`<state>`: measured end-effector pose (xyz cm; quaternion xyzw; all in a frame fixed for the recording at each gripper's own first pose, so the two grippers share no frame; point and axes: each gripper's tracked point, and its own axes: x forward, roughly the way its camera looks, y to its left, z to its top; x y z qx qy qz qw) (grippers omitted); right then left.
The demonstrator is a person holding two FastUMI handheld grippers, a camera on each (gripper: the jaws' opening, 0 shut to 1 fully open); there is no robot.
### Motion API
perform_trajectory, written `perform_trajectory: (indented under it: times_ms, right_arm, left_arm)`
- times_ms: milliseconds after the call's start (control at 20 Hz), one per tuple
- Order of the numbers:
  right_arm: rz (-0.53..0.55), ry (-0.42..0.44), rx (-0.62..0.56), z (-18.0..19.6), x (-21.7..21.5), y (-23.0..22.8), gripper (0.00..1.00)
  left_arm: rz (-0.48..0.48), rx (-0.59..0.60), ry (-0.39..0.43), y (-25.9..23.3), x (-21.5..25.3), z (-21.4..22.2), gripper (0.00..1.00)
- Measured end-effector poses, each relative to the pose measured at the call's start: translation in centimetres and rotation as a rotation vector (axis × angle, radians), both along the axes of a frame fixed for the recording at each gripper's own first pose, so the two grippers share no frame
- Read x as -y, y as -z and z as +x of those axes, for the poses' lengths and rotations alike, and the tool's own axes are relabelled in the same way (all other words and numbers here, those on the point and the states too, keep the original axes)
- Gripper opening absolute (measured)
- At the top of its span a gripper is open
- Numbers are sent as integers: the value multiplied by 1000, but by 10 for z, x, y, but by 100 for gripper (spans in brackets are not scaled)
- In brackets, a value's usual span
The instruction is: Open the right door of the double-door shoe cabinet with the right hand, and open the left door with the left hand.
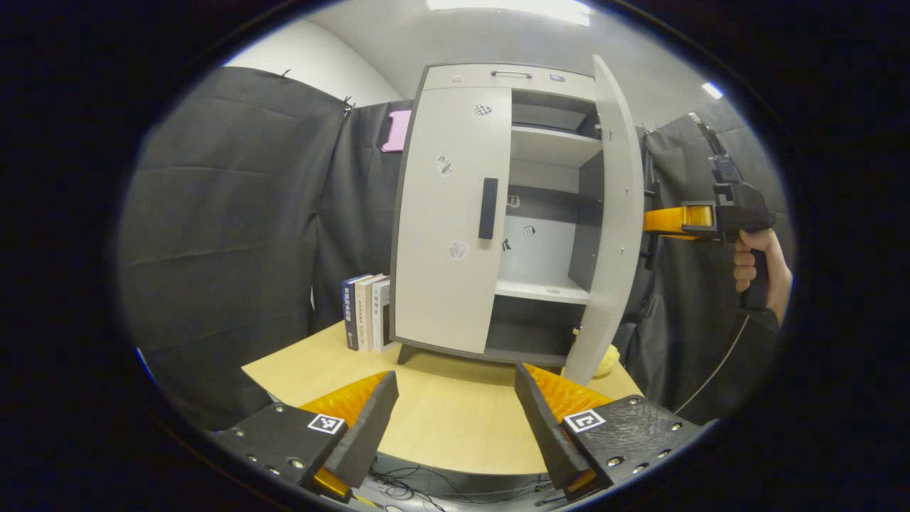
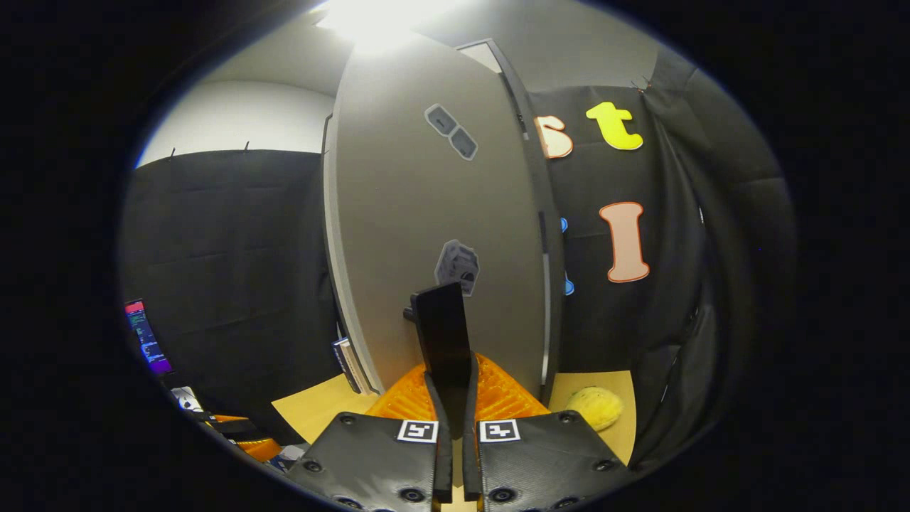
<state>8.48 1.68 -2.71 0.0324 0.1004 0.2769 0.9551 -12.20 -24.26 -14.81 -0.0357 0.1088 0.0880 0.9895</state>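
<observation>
- Shoe cabinet [image 1: 466, 75]: stands on a light wooden table [image 1: 441, 419] against the black cloth wall; two doors, counted.
- Left door [image 1: 451, 220]: closed, carrying one dark vertical handle [image 1: 488, 208] and three small stickers.
- Right door [image 1: 617, 213]: swung outward, edge-on in the left gripper view; behind it two pale shelves and dark compartments are exposed.
- Right gripper [image 2: 453, 398]: fingers pressed together on the right door's handle [image 2: 442, 345], a dark bar standing off the door face. In the left gripper view this gripper [image 1: 661, 220] is partly hidden behind the open door, with a hand [image 1: 761, 267] holding its grip.
- Left gripper [image 1: 455, 405]: fingers spread wide apart, pinching nothing, low over the table's near edge and well apart from the left door.
- Books [image 1: 368, 311]: three, upright, just beside the cabinet's left foot.
- Yellow soft object [image 2: 596, 407]: on the table near the open door's lower corner; mostly hidden by the door in the left gripper view, its kind hard to make out.
- Screen [image 2: 146, 338]: one, at the far left edge of the right gripper view, cut off.
</observation>
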Motion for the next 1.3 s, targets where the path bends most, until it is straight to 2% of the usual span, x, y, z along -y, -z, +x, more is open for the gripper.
perform_trajectory:
  times_ms: [100, 150, 300, 350, 550, 650, 700, 850, 1050, 1100, 1200, 1300]
  right_arm:
    - [-4, 24, -2, 1, 8, -1, 7]
    - [-8, 42, 0, 2, 12, 0, 3]
    - [-18, 107, 5, 9, 25, -1, 11]
    - [-17, 133, 6, 9, 30, -1, 7]
    - [23, 161, -12, 9, 31, -2, 6]
    - [20, 198, -11, 11, 35, -2, 10]
    - [19, 215, -22, 11, 37, -1, 6]
    - [29, 289, -62, 7, 41, 2, 6]
    - [9, 368, -81, -5, 49, 6, 6]
    - [2, 386, -90, -8, 51, 8, 2]
    - [-19, 433, -113, -17, 54, 10, 6]
    - [-33, 501, -79, -24, 64, 1, 5]
  left_arm:
    - [-3, -1, 2, 0, 1, -2, 95]
    - [-4, -3, 4, 1, 1, -2, 95]
    - [-1, -17, 25, 2, 1, 0, 95]
    - [4, -22, 34, 2, 1, 3, 95]
    - [18, -25, 73, -4, -5, 17, 96]
    - [23, -19, 95, -9, -10, 25, 95]
    - [28, -16, 106, -11, -14, 30, 95]
    - [46, -1, 122, -16, -36, 46, 95]
    - [31, 11, 187, -17, -60, 75, 95]
    - [32, 15, 201, -18, -68, 84, 95]
    - [33, 29, 229, -20, -86, 103, 96]
    - [26, 75, 262, -32, -100, 121, 96]
